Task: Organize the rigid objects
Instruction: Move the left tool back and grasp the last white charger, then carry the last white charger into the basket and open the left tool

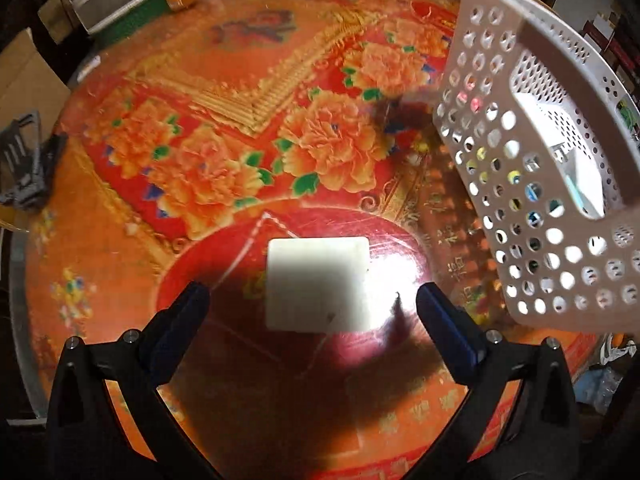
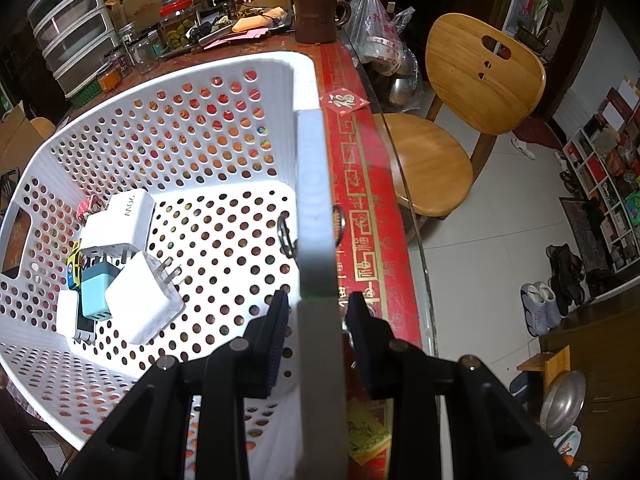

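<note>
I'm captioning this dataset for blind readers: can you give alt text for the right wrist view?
The right gripper clamps the rim of a white perforated basket, tilted above a red patterned table. Inside lie white chargers and a blue one; a wooden chair stands beyond.

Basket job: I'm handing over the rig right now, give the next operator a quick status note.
Right gripper: clamped on the rim of the white perforated basket, which looks tilted up off the table.
Left gripper: open, holding nothing, hovering over the white square block, which lies flat between its fingers' line of approach.
Done: several chargers and small items already lie in the basket's lower corner.
Left: grasp the white block, drop it in the basket, then set the basket down level.
</note>
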The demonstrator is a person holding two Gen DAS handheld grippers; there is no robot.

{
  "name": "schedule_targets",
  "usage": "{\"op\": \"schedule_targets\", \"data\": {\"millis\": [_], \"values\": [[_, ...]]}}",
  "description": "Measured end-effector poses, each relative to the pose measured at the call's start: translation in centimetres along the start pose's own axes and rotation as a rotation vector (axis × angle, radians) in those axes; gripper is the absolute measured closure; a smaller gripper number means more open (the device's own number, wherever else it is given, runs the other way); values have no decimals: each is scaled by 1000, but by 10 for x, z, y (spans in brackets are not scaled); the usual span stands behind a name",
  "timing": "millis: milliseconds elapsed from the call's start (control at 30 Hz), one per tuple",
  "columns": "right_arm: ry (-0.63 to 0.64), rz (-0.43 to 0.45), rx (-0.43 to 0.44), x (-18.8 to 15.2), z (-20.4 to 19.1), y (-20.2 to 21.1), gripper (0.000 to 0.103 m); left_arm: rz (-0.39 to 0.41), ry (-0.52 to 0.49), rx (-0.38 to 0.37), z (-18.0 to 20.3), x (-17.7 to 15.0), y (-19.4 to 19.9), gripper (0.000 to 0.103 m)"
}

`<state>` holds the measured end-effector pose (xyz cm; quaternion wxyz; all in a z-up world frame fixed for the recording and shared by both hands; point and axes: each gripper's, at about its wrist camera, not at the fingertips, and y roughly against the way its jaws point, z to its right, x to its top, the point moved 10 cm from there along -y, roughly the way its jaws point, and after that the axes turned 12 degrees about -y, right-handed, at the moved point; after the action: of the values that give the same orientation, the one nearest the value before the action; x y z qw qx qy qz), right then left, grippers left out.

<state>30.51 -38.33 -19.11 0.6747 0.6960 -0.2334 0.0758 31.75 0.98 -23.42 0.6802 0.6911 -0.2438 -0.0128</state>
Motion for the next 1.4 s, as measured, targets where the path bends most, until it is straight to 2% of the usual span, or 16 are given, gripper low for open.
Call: {"op": "schedule_targets", "data": {"millis": [67,200,267,467,633,1000,1233,1400], "values": [[0,0,1,0,0,0,74,-11,10,-9,0,0,-8,5],[-1,-1,3,0,-1,0,74,-9,34,-26,1,4,-14,20],[3,-1,1,0,-1,0,74,0,33,-26,2,6,-11,41],[3,0,6,0,-1,0,74,5,20,14,2,8,-5,41],[5,-1,4,0,-1,0,74,13,22,12,1,5,0,41],[6,4,1,1,-2,1,74,83,37,69,-17,8,34,41],[8,2,3,1,-2,0,74,184,33,138,-26,41,98,41],[10,2,8,0,-2,0,74,258,-34,221,-7,77,154,41]]}}
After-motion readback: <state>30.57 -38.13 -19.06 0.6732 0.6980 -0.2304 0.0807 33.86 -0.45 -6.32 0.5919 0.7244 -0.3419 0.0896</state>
